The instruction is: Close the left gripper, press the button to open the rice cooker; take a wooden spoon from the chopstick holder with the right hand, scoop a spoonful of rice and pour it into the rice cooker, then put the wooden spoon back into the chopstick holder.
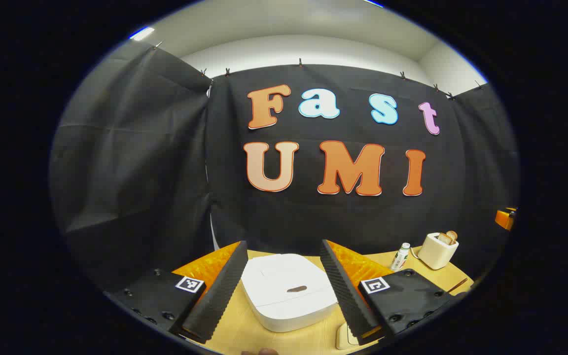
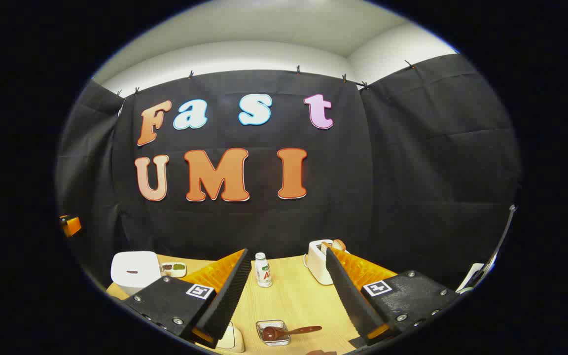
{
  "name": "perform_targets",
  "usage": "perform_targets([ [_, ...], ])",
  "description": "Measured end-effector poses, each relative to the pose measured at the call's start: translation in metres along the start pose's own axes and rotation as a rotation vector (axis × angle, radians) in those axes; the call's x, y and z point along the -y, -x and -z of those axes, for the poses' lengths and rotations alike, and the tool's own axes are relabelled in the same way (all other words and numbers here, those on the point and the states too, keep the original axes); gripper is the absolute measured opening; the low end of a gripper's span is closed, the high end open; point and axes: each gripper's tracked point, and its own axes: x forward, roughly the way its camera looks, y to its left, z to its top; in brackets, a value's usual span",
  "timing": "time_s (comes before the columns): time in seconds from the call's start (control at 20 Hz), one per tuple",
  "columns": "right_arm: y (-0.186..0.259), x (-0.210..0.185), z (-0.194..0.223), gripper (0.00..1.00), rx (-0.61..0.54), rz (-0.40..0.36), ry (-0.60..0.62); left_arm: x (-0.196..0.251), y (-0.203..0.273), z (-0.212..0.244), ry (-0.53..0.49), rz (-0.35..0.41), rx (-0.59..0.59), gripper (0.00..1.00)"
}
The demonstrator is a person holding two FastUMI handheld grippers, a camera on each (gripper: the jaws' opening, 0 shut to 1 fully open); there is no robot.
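1. Table [image 2: 294,296]: light wood, carries everything noted below.
2. Rice cooker [image 1: 286,291]: white, squarish with rounded corners, lid down, a small dark slot-shaped button near the lid's front edge. In the left gripper view it sits on the table straight ahead, framed between the fingers. In the right gripper view it stands at far left [image 2: 135,271].
3. Left gripper [image 1: 284,288]: jaws spread wide, holding nothing, touching nothing. It hangs above the table short of the cooker.
4. Right gripper [image 2: 289,291]: jaws likewise spread wide, empty, clear of all items.
5. Toaster [image 2: 319,266]: cream, bread slices sticking out of the top, at the back of the table.
6. Small bottle [image 2: 264,269]: white with a green cap, upright, left of the toaster.
7. Clear dish [image 2: 274,332]: near the front edge, between the right gripper's fingers.
8. Wooden spoon [image 2: 289,331]: dark brown, bowl resting in the clear dish, handle pointing right over the rim.
9. Small tray [image 2: 173,268]: just right of the cooker, dark and greenish contents; too small to tell what.
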Motion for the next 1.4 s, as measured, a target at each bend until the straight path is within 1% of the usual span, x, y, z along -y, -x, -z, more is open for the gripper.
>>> perform_targets([
  [0.05,0.001,0.0,0.0,0.94,-0.001,0.001,0.002,-0.001,0.0,-0.001,-0.007,-0.002,0.005,1.0],
  [0.5,0.008,0.002,-0.004,0.94,0.009,0.012,0.018,-0.005,0.002,-0.009,-0.037,-0.002,0.018,1.0],
  [0.85,0.007,0.007,-0.003,0.94,0.003,0.013,0.006,-0.005,0.003,-0.015,-0.033,-0.008,0.012,1.0],
  [1.25,0.012,0.016,-0.002,0.94,0.002,0.026,0.015,0.001,0.002,-0.015,-0.009,0.018,0.011,1.0],
  [1.3,0.012,0.017,-0.001,0.94,0.001,0.027,0.018,0.001,0.0,-0.013,-0.01,0.024,0.002,0.98],
  [1.35,0.011,0.019,-0.001,0.94,0.001,0.034,0.021,0.002,-0.001,-0.013,-0.012,0.025,-0.005,0.98],
  [1.4,0.011,0.02,-0.002,0.94,0.001,0.039,0.024,0.002,-0.003,-0.009,-0.012,0.026,-0.009,0.88],
])
